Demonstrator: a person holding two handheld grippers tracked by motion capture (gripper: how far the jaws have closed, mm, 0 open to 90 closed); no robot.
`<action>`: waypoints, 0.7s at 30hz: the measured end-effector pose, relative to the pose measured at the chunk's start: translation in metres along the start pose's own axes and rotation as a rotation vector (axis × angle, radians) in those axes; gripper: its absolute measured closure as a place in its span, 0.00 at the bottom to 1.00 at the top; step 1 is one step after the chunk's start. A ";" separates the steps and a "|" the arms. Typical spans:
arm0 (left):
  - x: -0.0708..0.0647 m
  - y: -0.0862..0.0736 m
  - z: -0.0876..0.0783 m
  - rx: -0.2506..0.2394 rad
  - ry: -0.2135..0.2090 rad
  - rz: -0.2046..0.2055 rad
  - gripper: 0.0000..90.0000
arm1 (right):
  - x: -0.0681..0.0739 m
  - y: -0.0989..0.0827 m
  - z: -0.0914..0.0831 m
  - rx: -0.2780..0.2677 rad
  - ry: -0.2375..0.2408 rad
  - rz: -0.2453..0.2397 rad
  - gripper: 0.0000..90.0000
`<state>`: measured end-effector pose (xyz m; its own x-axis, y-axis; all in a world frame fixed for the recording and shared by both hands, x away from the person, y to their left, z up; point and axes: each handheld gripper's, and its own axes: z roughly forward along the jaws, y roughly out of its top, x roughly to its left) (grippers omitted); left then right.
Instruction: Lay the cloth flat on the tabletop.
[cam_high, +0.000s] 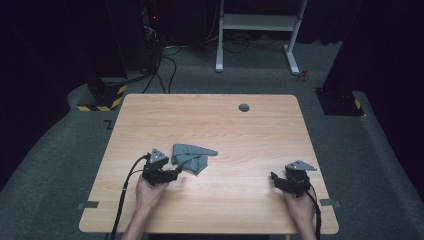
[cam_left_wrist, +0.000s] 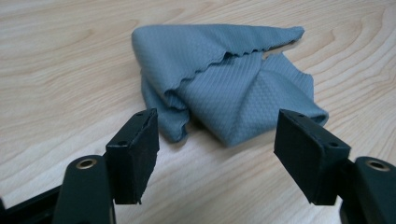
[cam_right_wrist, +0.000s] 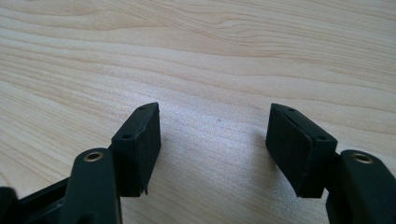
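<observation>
A crumpled grey-blue cloth (cam_high: 192, 157) lies on the wooden table (cam_high: 225, 130), left of centre. In the left gripper view the cloth (cam_left_wrist: 224, 84) sits folded over itself just beyond the jaws. My left gripper (cam_high: 176, 172) is open, its tips right beside the cloth's near edge; between its jaws (cam_left_wrist: 215, 144) there is bare wood and the cloth's nearest fold. My right gripper (cam_high: 274, 177) rests near the table's front right, open, well apart from the cloth. Its jaws (cam_right_wrist: 212, 140) frame only bare wood.
A round cable hole (cam_high: 244, 107) sits near the table's far edge. Beyond the table stand a white desk frame (cam_high: 257, 30) and dark equipment with cables (cam_high: 150, 45) on grey carpet. Black cables (cam_high: 122, 200) trail from the grippers toward the front edge.
</observation>
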<state>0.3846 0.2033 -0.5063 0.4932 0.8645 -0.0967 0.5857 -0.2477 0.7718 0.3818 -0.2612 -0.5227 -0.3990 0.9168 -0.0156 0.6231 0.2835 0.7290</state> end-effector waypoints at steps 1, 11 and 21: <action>0.000 0.002 0.001 0.000 0.001 0.007 0.34 | 0.000 0.000 0.000 0.000 0.000 -0.001 0.40; -0.005 0.014 0.020 0.035 -0.004 0.006 0.34 | 0.000 0.000 0.000 0.000 0.000 0.000 0.40; -0.015 0.021 0.042 0.105 0.032 0.057 0.35 | 0.000 0.000 0.000 0.001 0.001 0.000 0.40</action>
<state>0.4169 0.1667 -0.5149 0.5082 0.8606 -0.0331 0.6221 -0.3402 0.7051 0.3817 -0.2612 -0.5226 -0.3996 0.9166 -0.0154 0.6233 0.2840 0.7286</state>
